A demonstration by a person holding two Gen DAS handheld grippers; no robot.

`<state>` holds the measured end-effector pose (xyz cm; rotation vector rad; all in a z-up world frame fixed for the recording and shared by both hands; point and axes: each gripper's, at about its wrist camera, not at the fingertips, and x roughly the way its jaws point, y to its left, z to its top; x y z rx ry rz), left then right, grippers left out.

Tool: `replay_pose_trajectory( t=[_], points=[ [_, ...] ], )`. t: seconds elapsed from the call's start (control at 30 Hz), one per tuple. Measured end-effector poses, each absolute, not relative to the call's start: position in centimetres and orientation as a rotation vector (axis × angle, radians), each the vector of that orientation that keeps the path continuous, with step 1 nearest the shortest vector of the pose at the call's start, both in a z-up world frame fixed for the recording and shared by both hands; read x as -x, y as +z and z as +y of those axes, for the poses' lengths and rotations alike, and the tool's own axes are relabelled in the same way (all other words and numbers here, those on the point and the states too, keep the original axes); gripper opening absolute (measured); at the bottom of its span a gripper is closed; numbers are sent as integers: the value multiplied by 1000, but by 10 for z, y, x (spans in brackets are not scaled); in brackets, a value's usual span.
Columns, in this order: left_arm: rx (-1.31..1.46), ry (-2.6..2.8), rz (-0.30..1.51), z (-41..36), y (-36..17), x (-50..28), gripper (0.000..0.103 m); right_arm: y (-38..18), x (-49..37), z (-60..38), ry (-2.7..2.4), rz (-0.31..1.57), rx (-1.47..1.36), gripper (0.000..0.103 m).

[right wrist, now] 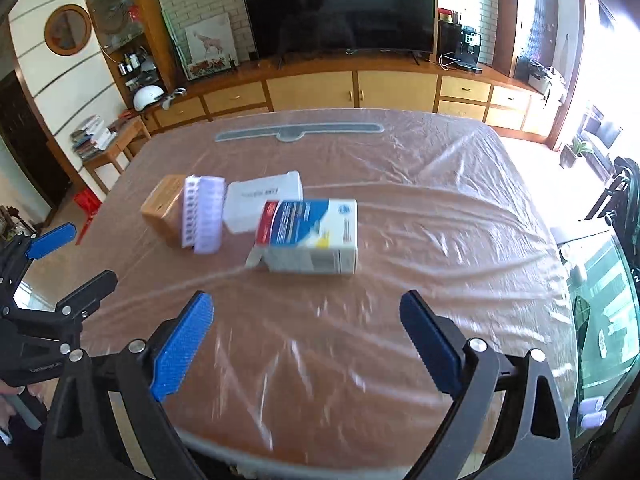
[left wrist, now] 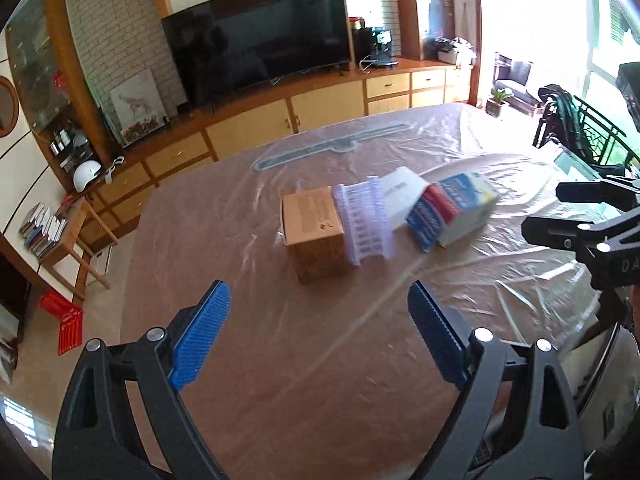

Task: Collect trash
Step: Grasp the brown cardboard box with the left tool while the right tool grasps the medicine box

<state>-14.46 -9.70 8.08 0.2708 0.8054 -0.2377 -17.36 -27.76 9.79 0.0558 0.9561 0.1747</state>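
Four pieces of packaging lie in a row mid-table: a brown cardboard box (left wrist: 316, 232) (right wrist: 162, 208), a clear ridged plastic tray (left wrist: 364, 224) (right wrist: 202, 216) leaning on it, a white box (left wrist: 402, 196) (right wrist: 260, 200), and a blue, red and white carton (left wrist: 452, 212) (right wrist: 312, 236) with an open flap. My left gripper (left wrist: 318, 288) hangs open above the near table, short of the brown box, nothing between its blue pads. My right gripper (right wrist: 306, 298) is also open and empty, short of the carton. Each gripper shows at the edge of the other's view.
The table (right wrist: 400, 200) is covered with a crinkled clear plastic sheet; a grey strip (right wrist: 298, 132) lies at its far side. A glass tank (right wrist: 600, 320) stands off the right edge. Behind are a TV (right wrist: 340, 8) on a wooden cabinet and a side table with books (right wrist: 104, 140).
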Motion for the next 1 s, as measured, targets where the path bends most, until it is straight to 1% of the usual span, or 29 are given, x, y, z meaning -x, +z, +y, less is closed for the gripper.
replay_pose_trajectory(
  t=[0.3, 0.33, 0.4, 0.47, 0.53, 0.57, 0.6, 0.67, 0.83, 1.0],
  points=[
    [-207, -224, 833, -88, 69, 97, 91, 75, 126, -263, 166, 1000, -101, 93],
    [-196, -228, 840, -87, 67, 93, 90, 73, 123, -262, 164, 1005, -100, 93],
    [-189, -236, 851, -85, 65, 89, 82, 69, 118, -260, 165, 1013, -105, 93],
    [-181, -250, 867, -84, 62, 85, 71, 66, 115, -259, 167, 1015, -112, 89],
    [-180, -266, 887, -84, 58, 82, 63, 63, 111, -258, 173, 1026, -116, 84],
    [-180, -273, 896, -84, 56, 80, 59, 60, 109, -257, 177, 1036, -119, 84],
    [-183, -278, 905, -84, 54, 80, 57, 59, 108, -257, 178, 1044, -124, 84],
    [-178, -280, 906, -83, 53, 78, 48, 56, 106, -257, 175, 1047, -138, 84],
    [-149, -279, 904, -79, 56, 80, 48, 56, 103, -255, 176, 1040, -145, 79],
    [-124, -271, 886, -75, 63, 87, 48, 60, 108, -265, 180, 1028, -189, 78]
  ],
)
